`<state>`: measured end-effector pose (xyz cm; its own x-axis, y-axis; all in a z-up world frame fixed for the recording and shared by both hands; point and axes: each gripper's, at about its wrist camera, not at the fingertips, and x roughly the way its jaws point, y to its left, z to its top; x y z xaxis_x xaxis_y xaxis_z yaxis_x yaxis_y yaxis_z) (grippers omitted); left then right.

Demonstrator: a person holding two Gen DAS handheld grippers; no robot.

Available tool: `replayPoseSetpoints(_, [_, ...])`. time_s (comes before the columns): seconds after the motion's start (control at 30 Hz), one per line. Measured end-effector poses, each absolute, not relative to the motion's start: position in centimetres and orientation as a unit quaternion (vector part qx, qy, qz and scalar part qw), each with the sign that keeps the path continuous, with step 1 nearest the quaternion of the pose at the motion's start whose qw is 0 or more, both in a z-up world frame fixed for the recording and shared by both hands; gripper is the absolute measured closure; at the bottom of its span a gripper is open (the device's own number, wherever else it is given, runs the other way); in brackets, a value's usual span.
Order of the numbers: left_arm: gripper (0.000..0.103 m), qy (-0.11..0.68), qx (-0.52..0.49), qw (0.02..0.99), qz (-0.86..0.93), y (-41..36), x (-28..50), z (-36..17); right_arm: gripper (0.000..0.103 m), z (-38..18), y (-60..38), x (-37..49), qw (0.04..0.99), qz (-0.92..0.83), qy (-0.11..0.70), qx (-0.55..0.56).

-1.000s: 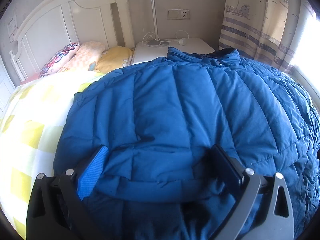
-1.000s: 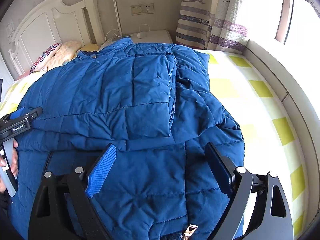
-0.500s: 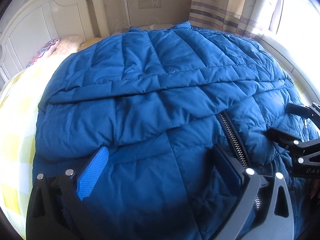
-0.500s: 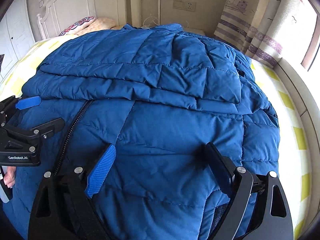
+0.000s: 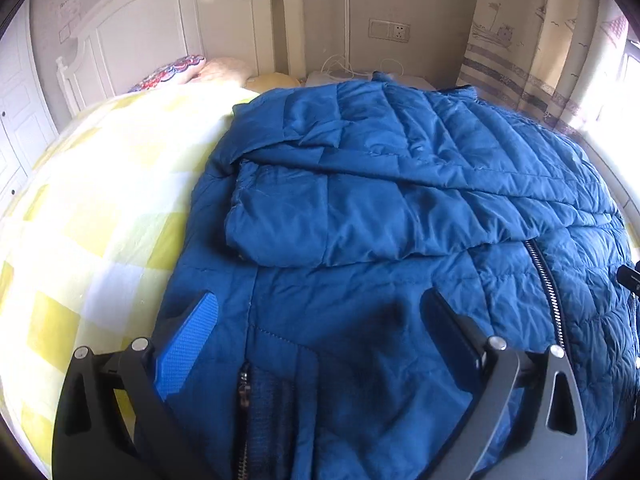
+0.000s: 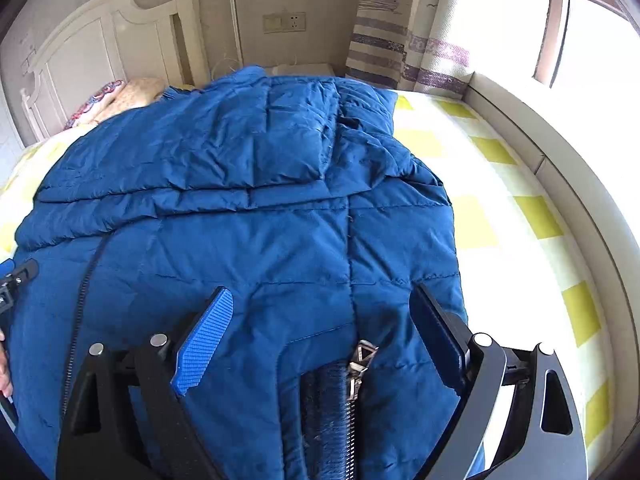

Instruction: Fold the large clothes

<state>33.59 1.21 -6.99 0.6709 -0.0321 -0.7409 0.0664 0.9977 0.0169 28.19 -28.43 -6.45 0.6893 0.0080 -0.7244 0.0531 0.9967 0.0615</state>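
Note:
A large blue quilted down jacket (image 5: 400,216) lies spread on the bed, with both sleeves folded across its body. It also fills the right wrist view (image 6: 248,216). My left gripper (image 5: 320,316) is open, its fingers wide apart over the jacket's bottom hem at the left side. My right gripper (image 6: 324,312) is open over the hem at the right side, with a zipper pull (image 6: 362,354) between its fingers. The tip of the left gripper (image 6: 16,280) shows at the left edge of the right wrist view.
The bed has a yellow and white checked sheet (image 5: 100,208) and a white headboard (image 5: 160,28). Pillows (image 5: 188,74) lie at the head. A white nightstand (image 6: 304,70) stands behind. Curtains (image 6: 408,28) and a window ledge (image 6: 560,152) run along the right.
Both grippers have drawn back toward the jacket's bottom hem and apart, the left one toward the left side and the right one toward the right. The jacket has not moved.

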Motion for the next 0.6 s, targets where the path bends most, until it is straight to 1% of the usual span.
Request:
replayPoseSetpoints(0.03, [0.003, 0.396, 0.019, 0.917, -0.048, 0.7, 32.6, -6.5, 0.016, -6.0, -26.8, 27.4, 0.923, 0.007, 0.385, 0.021])
replayPoseSetpoints(0.1, [0.002, 0.391, 0.024, 0.916, -0.092, -1.2, 31.4, -6.2, 0.016, -6.4, -23.6, 26.9, 0.917, 0.043, 0.395, -0.031])
replayPoseSetpoints(0.2, [0.002, 0.424, 0.090, 0.896, -0.099, -4.6, 31.2, -8.4, 0.017, -9.4, -20.4, 27.2, 0.893, 0.060, 0.437, -0.090])
replayPoseSetpoints(0.23, [0.002, 0.428, 0.099, 0.893, -0.095, -4.9, 31.3, -9.1, 0.017, -9.3, -20.7, 27.1, 0.897, 0.058, 0.431, -0.079])
replayPoseSetpoints(0.33, [0.002, 0.434, 0.072, 0.891, -0.107, -3.9, 31.6, -9.0, 0.017, -9.1, -21.9, 27.5, 0.892, 0.057, 0.445, -0.052])
replayPoseSetpoints(0.47, [0.002, 0.407, 0.072, 0.908, -0.065, -0.9, 29.8, -8.2, 0.017, -8.3, -24.1, 25.9, 0.898, 0.029, 0.437, -0.049])
replayPoseSetpoints(0.53, [0.002, 0.391, 0.037, 0.919, -0.039, 2.1, 28.7, -7.6, 0.017, -8.2, -26.0, 24.8, 0.902, -0.007, 0.429, -0.042])
replayPoseSetpoints(0.6, [0.002, 0.387, -0.019, 0.922, -0.009, 5.6, 28.1, -7.3, 0.017, -8.5, -28.5, 23.7, 0.903, -0.040, 0.428, -0.006])
